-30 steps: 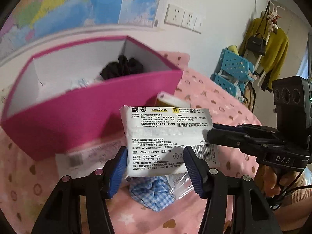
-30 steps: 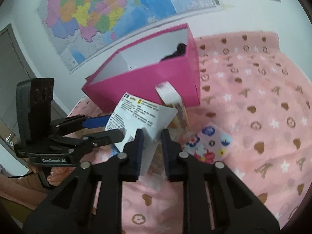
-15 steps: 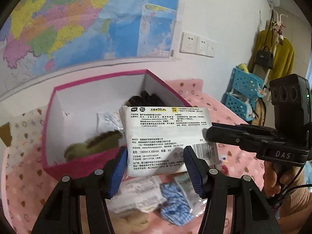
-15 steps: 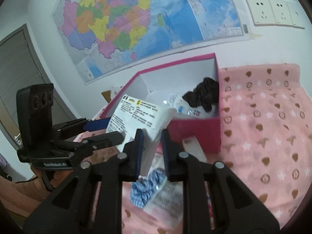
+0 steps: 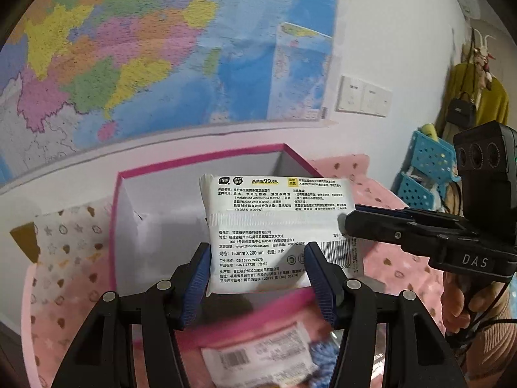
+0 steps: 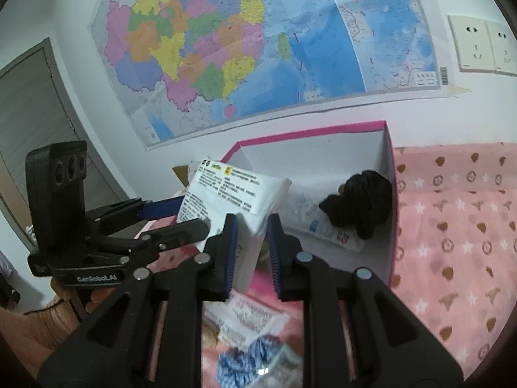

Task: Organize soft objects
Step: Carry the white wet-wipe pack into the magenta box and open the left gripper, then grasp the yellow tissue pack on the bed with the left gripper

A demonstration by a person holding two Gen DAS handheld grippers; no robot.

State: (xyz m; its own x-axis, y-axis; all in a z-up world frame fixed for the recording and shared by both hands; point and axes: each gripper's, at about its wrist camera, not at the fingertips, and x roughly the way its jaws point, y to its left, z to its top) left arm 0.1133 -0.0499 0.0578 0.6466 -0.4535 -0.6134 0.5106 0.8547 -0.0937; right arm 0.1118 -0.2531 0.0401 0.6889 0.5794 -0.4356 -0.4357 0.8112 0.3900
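Pink star-and-heart cloth covers the surface, with a big map (image 5: 161, 51) on the wall behind. Both tools have risen since 1 second ago, so the map now fills more of each view. The left tool (image 5: 257, 270) and right tool (image 6: 252, 242) each clamp the white wipes pack (image 5: 281, 229), now held over the open pink box (image 6: 392, 226) containing a black fabric bundle (image 6: 362, 207).

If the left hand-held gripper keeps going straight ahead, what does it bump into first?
Probably the pink box. The left hand-held gripper, gripping the wipes pack, points over its near rim toward the white back wall; depth is unclear.
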